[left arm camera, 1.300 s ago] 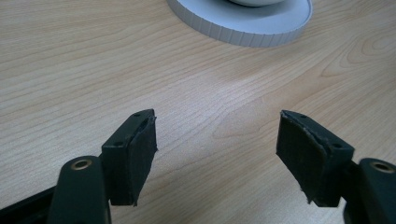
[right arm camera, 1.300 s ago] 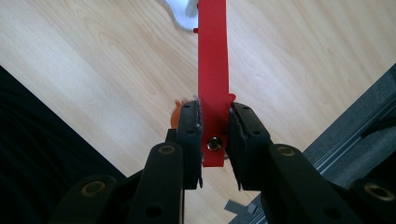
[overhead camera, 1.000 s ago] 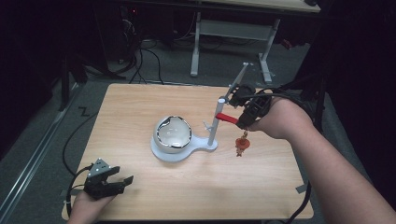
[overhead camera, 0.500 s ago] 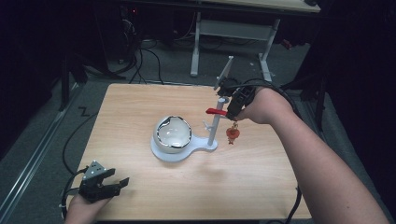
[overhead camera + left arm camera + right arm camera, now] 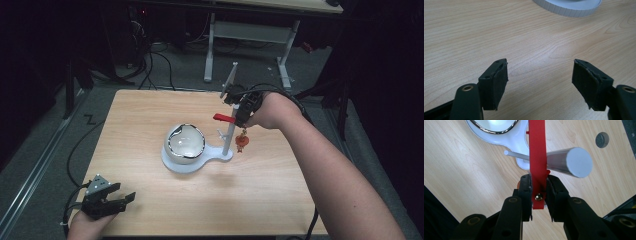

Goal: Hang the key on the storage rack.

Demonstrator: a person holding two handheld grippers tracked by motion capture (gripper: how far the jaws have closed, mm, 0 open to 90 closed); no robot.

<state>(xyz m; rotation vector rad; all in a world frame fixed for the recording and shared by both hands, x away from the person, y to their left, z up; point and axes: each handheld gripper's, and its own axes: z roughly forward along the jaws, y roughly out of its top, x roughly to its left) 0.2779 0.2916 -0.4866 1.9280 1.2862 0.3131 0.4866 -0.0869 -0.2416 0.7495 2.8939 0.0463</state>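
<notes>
Grip the red strap (image 5: 537, 150) firmly with the right gripper (image 5: 539, 192): jaws closed flat on it, one pad on each face, right at the brass rivet (image 5: 538, 197). Note the strap running straight ahead from the jaw tips and crossing in front of the grey post (image 5: 574, 162) of the white stand (image 5: 516, 142). Note also the thin peg (image 5: 515, 155) jutting from that post just beyond the tips and a little to their left. In the high view, see the small red charm (image 5: 242, 142) dangling below the jaws, beside the post and clear of the desk (image 5: 280, 200).

Judging this as a hang-on-the-peg step:
- Line up the strap's far end with the peg tip first, then slide along the peg's axis rather than across it.
- Move slowly and let the charm stop swinging.
- Avoid nudging the post, since the light stand may shift or tip.
- Loosen the grip only once the peg clearly carries the strap.

Leave the left gripper (image 5: 539, 75) resting, jaws wide apart over bare desk with nothing between them and the stand's rim far ahead of the tips. Bring it in to steady the base only if the stand slides.
</notes>
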